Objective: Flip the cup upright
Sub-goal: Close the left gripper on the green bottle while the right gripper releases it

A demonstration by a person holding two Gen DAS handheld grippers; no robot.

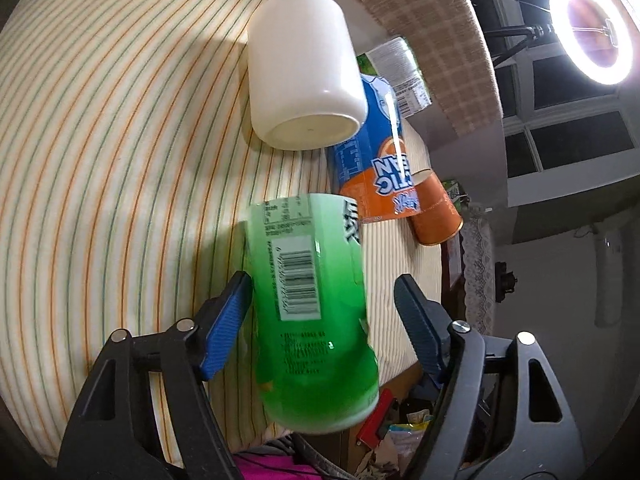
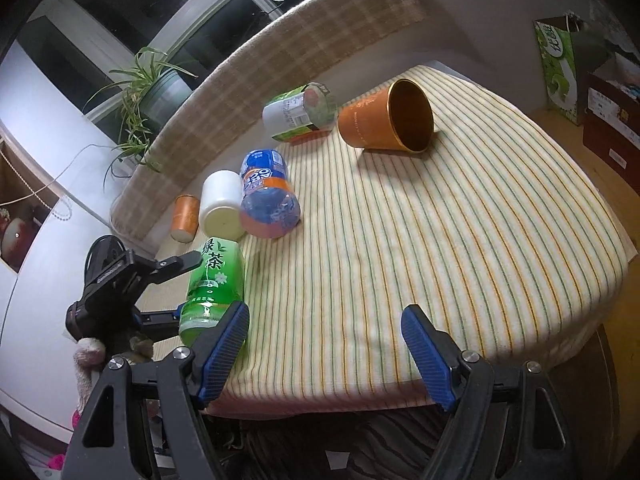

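A green tea cup (image 1: 312,312) stands between the open fingers of my left gripper (image 1: 322,308), at the edge of the striped cloth (image 1: 100,160); the left blue pad (image 1: 224,328) is close to its side, the right pad stands apart. In the right wrist view the same green cup (image 2: 214,284) stands bottom up at the cloth's left edge, with the left gripper (image 2: 120,280) around it. My right gripper (image 2: 324,344) is open and empty over the near edge of the cloth (image 2: 440,240). A large orange cup (image 2: 388,120) lies on its side, mouth toward me.
A white cup (image 1: 304,72) and a blue-orange cup (image 1: 368,152) stand bottom up beyond the green one; both show in the right wrist view, white cup (image 2: 222,204), blue-orange cup (image 2: 268,196). A small orange cup (image 2: 185,218), a lying can (image 2: 298,110), a ring light (image 1: 592,28).
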